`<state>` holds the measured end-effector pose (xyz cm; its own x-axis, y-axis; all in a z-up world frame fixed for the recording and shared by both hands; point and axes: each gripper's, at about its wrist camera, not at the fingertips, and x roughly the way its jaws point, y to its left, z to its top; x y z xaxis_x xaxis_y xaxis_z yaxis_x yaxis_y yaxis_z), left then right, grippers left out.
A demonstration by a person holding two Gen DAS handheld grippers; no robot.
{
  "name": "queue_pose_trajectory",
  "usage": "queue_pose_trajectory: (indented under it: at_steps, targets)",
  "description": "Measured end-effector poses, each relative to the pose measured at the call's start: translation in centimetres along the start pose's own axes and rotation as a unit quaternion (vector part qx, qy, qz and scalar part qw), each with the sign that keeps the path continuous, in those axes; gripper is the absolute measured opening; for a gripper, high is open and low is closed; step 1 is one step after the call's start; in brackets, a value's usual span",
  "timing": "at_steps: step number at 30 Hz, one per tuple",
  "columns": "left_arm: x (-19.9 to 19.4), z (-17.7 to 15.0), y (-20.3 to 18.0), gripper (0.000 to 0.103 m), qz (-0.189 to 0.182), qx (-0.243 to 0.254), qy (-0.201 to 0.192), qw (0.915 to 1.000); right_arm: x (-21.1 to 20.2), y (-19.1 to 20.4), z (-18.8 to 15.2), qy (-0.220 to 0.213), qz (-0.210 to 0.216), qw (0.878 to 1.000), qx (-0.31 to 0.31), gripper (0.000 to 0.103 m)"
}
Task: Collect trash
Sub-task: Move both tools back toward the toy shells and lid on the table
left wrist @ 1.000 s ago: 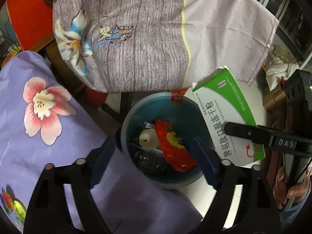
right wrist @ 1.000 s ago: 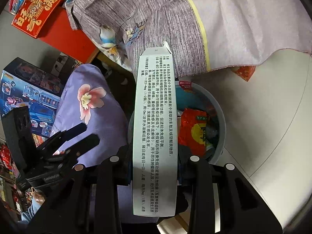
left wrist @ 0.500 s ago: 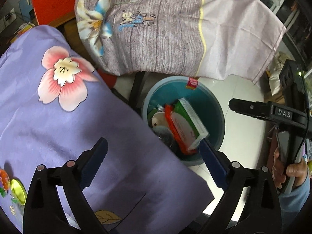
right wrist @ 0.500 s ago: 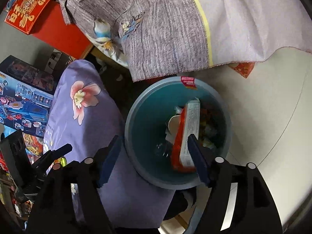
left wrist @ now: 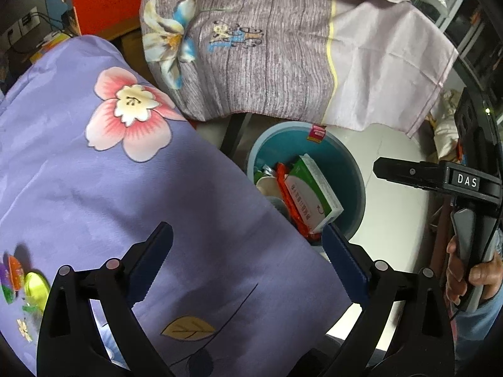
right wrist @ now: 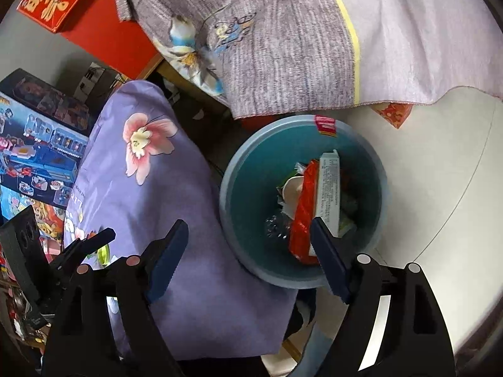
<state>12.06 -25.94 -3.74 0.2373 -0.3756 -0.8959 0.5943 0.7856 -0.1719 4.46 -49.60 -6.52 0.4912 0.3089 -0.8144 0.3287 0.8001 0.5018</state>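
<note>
Dropped since a second ago: green-and-white medicine box, out of right tool, now in teal trash bin atop red snack wrapper. Long axis leaning toward bin's far rim. Right tool jaws opening, nothing between. Left tool wide open, empty, over purple floral cloth; bin ahead-right of it.

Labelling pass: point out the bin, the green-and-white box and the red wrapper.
bin (right wrist: 239, 163): right wrist view, bare teal inner wall.
green-and-white box (left wrist: 306, 188): left wrist view, printed front face.
red wrapper (right wrist: 303, 216): right wrist view, middle of wrapper.
</note>
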Motion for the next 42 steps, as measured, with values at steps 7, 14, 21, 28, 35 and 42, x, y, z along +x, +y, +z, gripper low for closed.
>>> queue_pose_trajectory:
  at_steps: [7, 14, 21, 28, 35, 42]
  targets:
    - [-2.9, -1.8, 1.8, 0.096, 0.012, -0.007, -0.024, 0.9996, -0.2, 3.6, -1.1, 0.005, 0.001, 1.0, -0.022, 0.079]
    - [-5.7, -3.8, 4.1, 0.097, 0.016, -0.031, -0.044, 0.9984, -0.3, 7.1, -2.3, 0.008, 0.004, 0.999, -0.046, 0.079]
    - [-7.9, -5.9, 6.6, 0.099, 0.023, -0.057, -0.061, 0.9963, 0.9, 10.5, -3.8, 0.023, 0.009, 0.997, -0.068, 0.079]
    - [-9.5, -9.0, 10.7, 0.099, 0.037, -0.093, -0.063, 0.993, 4.5, 15.0, -5.4, 0.066, 0.012, 0.993, -0.098, 0.079]
    - [-10.9, -13.1, 16.7, 0.099, 0.068, -0.154, -0.066, 0.9835, 7.7, 20.6, -6.1, 0.1, 0.027, 0.985, -0.14, 0.079]
    - [-10.8, -16.9, 22.9, 0.099, 0.092, -0.223, -0.044, 0.9694, 11.1, 23.6, -8.0, 0.135, 0.035, 0.979, -0.149, 0.079]
